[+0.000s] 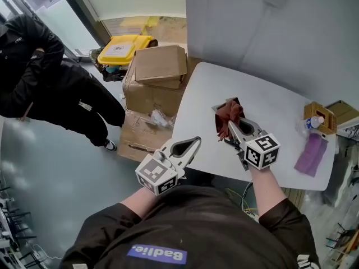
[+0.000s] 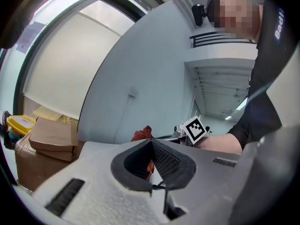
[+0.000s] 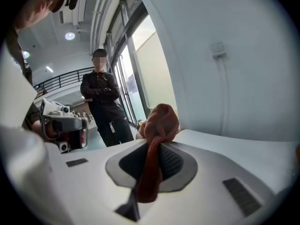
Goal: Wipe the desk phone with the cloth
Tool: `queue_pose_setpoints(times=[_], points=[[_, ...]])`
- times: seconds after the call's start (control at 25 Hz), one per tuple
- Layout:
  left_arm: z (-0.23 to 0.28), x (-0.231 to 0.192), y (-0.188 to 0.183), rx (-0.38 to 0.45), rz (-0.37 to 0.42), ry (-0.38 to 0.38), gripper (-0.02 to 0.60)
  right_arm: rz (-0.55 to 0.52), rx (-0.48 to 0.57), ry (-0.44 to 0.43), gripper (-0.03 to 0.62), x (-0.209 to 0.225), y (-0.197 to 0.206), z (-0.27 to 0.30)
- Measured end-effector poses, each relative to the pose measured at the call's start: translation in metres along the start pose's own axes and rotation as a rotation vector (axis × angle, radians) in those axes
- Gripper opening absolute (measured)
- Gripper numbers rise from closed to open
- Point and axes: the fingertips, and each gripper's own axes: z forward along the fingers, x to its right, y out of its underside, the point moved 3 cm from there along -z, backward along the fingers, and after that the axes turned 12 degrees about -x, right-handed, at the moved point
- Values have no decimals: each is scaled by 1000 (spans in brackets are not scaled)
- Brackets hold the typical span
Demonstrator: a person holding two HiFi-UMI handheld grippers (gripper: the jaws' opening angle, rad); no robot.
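Observation:
A rust-red cloth (image 1: 229, 114) hangs bunched over the middle of the white table (image 1: 269, 108). My right gripper (image 1: 230, 125) is shut on it. In the right gripper view the cloth (image 3: 158, 125) runs between the closed jaws of the right gripper (image 3: 157, 146) and balls up past their tips. Under the cloth a small dark thing with a tan edge (image 1: 217, 110) peeks out, and the cloth hides most of it. My left gripper (image 1: 189, 145) hovers at the table's near left edge. It is shut and holds nothing. In its own view the left gripper (image 2: 151, 142) points toward the cloth (image 2: 142, 134).
Cardboard boxes (image 1: 159, 67) and a yellow bin (image 1: 124, 47) stand off the table's far left corner. A person in black (image 1: 50, 88) stands on the floor at left. A purple cloth (image 1: 312, 153) and a small box holding a bottle (image 1: 317, 120) lie at the table's right end.

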Motion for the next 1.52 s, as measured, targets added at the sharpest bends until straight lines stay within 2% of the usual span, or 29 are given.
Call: queue_pose_setpoints(times=[0.16, 0.36, 0.64, 0.96, 1.28, 1.52], points=[[-37, 18, 12, -2, 12, 113, 14, 23, 31, 51, 48, -71, 19, -19], [-73, 27, 39, -36, 23, 187, 14, 53, 70, 99, 49, -144, 42, -33], [-107, 58, 52, -54, 56, 225, 14, 54, 125, 84, 49, -204, 51, -68], [-112, 105, 45, -46, 83, 168, 14, 40, 184, 11, 48, -219, 66, -111], [-101, 150, 82, -102, 51, 89, 14, 45, 195, -63, 48, -211, 110, -140], [-110, 173, 91, -94, 65, 108, 14, 44, 216, -50, 48, -223, 124, -161]])
